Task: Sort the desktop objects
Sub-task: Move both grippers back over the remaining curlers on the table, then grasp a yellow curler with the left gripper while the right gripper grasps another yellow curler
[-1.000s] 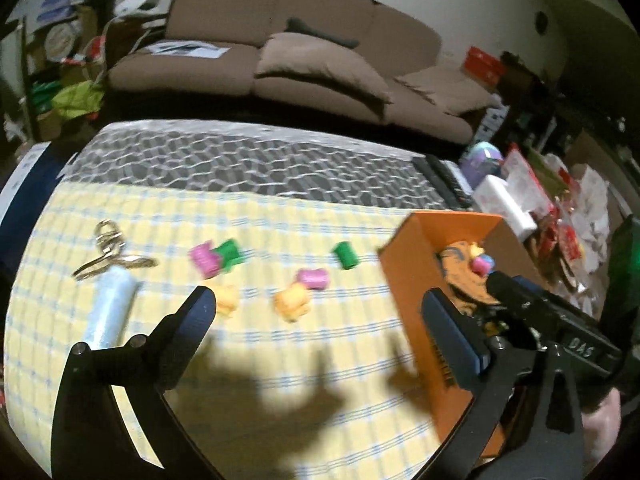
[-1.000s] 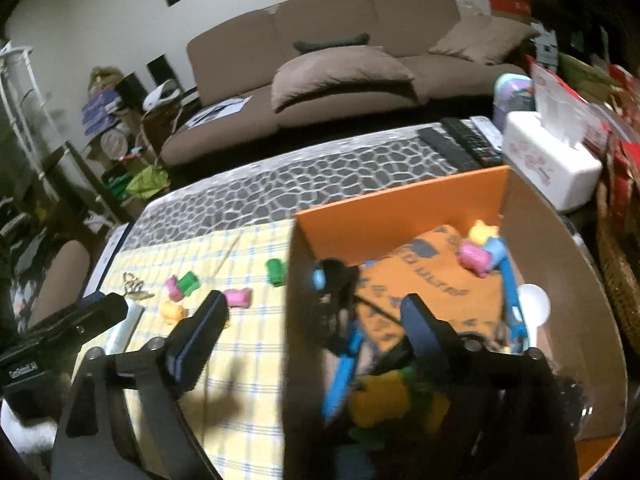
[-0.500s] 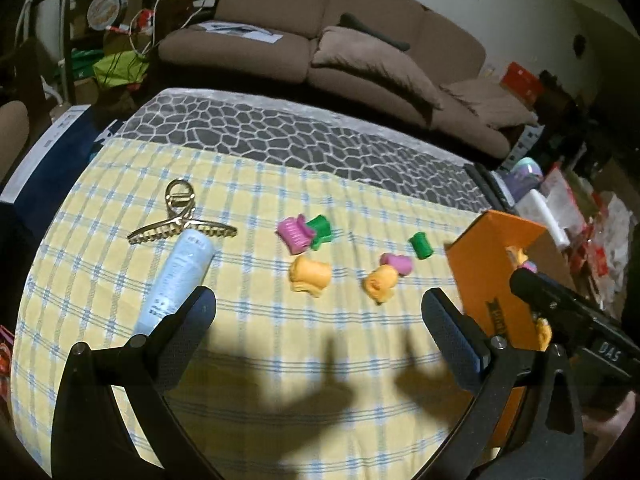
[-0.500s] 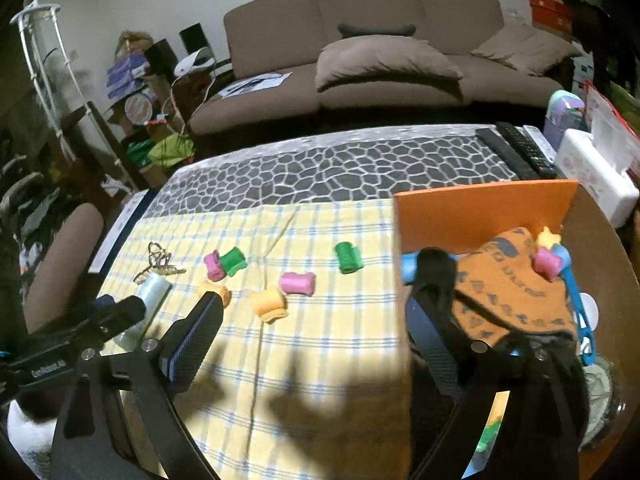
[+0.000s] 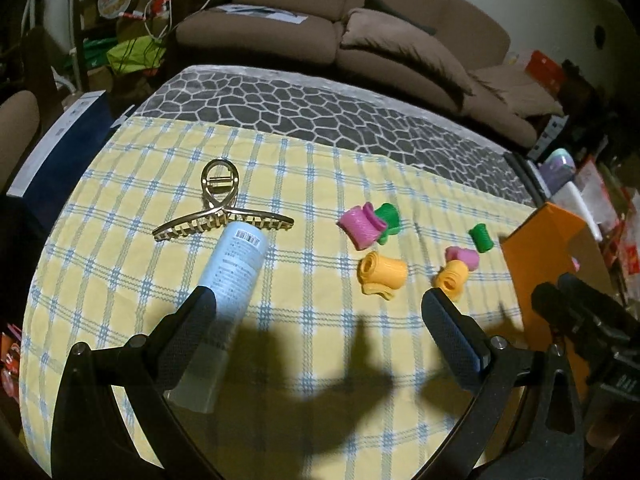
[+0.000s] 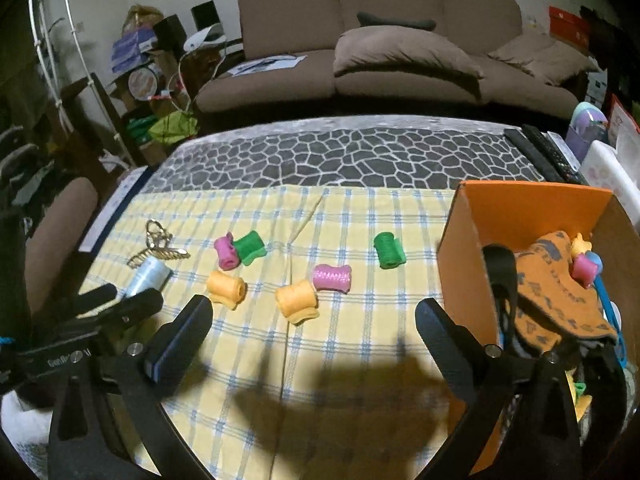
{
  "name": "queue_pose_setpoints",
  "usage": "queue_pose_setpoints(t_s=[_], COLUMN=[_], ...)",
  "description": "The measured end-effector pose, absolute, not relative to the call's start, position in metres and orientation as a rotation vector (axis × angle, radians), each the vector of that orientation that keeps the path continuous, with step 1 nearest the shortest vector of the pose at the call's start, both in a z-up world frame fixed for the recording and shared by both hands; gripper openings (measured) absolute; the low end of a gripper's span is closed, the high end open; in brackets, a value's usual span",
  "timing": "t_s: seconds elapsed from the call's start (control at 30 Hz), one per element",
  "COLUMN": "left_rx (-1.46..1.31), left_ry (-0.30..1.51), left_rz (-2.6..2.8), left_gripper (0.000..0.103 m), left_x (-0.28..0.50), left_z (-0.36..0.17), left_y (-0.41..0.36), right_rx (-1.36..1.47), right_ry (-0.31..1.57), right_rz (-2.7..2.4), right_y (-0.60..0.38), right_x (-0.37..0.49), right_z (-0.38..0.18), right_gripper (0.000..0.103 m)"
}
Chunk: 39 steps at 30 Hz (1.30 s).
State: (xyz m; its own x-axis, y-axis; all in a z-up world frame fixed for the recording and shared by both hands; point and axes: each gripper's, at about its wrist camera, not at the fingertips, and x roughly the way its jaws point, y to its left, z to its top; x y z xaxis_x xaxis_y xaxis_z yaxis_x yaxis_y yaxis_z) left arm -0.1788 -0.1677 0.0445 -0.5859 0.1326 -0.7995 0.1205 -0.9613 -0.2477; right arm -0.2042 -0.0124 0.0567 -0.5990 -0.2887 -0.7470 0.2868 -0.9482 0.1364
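Note:
Several small hair rollers lie on the yellow checked cloth: a pink (image 5: pixel 358 228) and green (image 5: pixel 389 218) pair, an orange one (image 5: pixel 382 274), then orange (image 6: pixel 297 302), pink (image 6: pixel 332 277) and green (image 6: pixel 389 250). A gold hair clip (image 5: pixel 218 216) touches a pale blue tube (image 5: pixel 236 268). My left gripper (image 5: pixel 318 300) hangs open above the cloth, its left finger in front of the tube. My right gripper (image 6: pixel 312 306) hovers just short of the orange roller, its jaws opening with nothing between them. An orange box (image 6: pixel 520 216) with sorted things stands at the right.
A patterned grey mat (image 6: pixel 360 156) covers the table's far half. Remote controls (image 6: pixel 548 156) and a white tissue box (image 6: pixel 608 172) lie past the orange box. A brown sofa (image 6: pixel 380 48) stands behind the table, with clutter on the floor at the left.
Both grippers have swung left, away from the orange box, and come down closer to the cloth. The right gripper has left the box and now faces the rollers.

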Motion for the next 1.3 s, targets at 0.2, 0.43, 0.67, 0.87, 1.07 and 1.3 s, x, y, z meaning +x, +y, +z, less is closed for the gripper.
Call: queue_pose_setpoints(t_s=[0.2, 0.43, 0.67, 0.87, 1.07, 1.3], left_rx=[-1.42, -1.377, -1.371, -1.364, -1.39, -1.35], left_ry=[-0.357, -0.189, -0.063, 0.028, 0.029, -0.012], left_rz=[2.778, 2.794, 2.786, 2.746, 2.714, 2.719], left_gripper=[0.103, 0.102, 0.081, 0.077, 0.071, 0.039], left_x=[-0.194, -0.209, -0.217, -0.22, -0.226, -0.222], left_z=[0.035, 0.031, 0.023, 0.012, -0.003, 0.0], left_y=[-0.157, -0.133, -0.116, -0.102, -0.101, -0.11], right_rx=[1.202, 1.116, 1.176, 1.187, 1.246, 1.31], right_ry=[0.047, 0.168, 0.099, 0.045, -0.039, -0.101], right_rz=[-2.6, -2.628, -2.57, -2.546, -2.475, -2.435], right_y=[-0.019, -0.028, -0.021, -0.021, -0.027, -0.028], right_x=[-0.212, -0.218, -0.231, -0.238, -0.246, -0.251], right_z=[0.039, 0.034, 0.019, 0.016, 0.004, -0.012], right_gripper=[0.103, 0.088, 0.065, 0.065, 0.065, 0.065])
